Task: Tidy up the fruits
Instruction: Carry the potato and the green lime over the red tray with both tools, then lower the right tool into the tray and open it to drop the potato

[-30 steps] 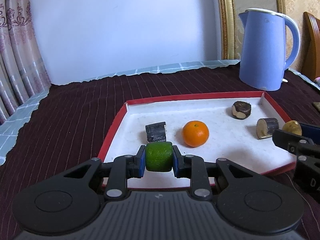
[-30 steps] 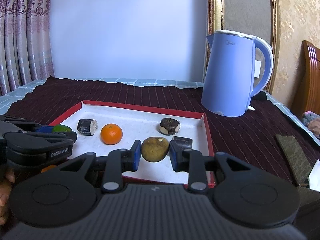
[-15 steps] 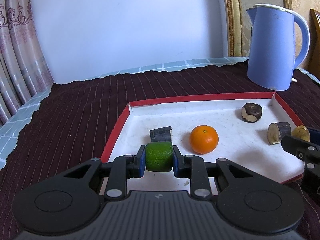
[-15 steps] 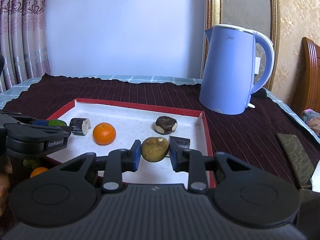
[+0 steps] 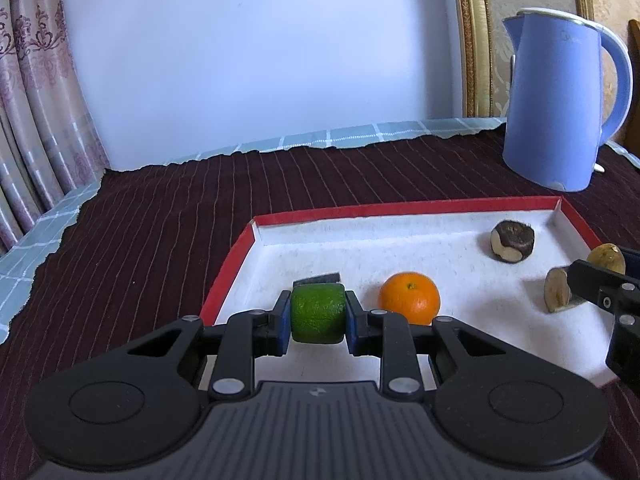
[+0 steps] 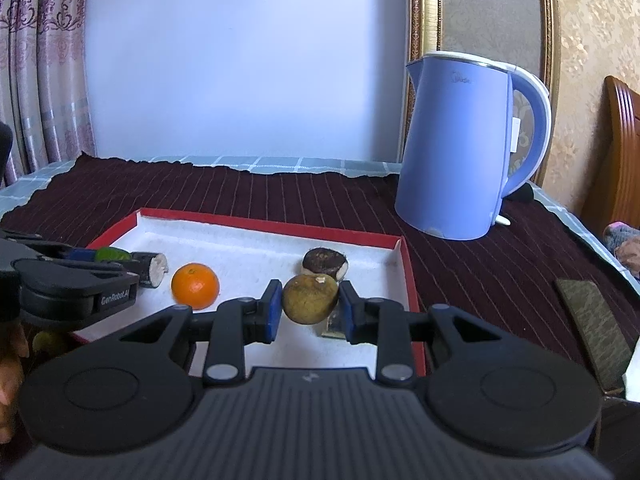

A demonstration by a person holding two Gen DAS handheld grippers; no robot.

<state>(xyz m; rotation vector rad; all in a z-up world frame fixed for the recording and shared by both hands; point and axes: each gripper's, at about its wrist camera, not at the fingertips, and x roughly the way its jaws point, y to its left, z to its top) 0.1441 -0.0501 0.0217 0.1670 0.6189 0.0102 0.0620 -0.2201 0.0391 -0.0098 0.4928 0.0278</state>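
Holding over tray [image 5: 228, 280], both grippers loaded. L gripper [image 5: 318, 314]: jaws pinched tight on green fruit [image 5: 318, 312], bumpy rind, squashed to a blocky shape, just above tray's near-left corner. R gripper [image 6: 309, 300]: jaws clamped on brown-yellow fruit [image 6: 309, 298], dull, roundish, w/ stem scar on top, above tray's near-right part.

In tray (red rim, white grainy liner): orange [image 5: 409, 298], glossy, centre, just right of green fruit; dark stub [image 6: 154, 269] w/ pale cut end, mostly hidden behind green fruit in L view; dark round piece [image 5: 512, 240] w/ pale patches, far right; cut log-like piece [image 5: 557, 290] partly behind R gripper.

Blue kettle [image 6: 468, 148], smooth plastic, stands beyond tray's far-right corner. Maroon ribbed cloth [image 5: 160, 232] covers table. Dark flat slab [image 6: 596, 328] lies right of tray.
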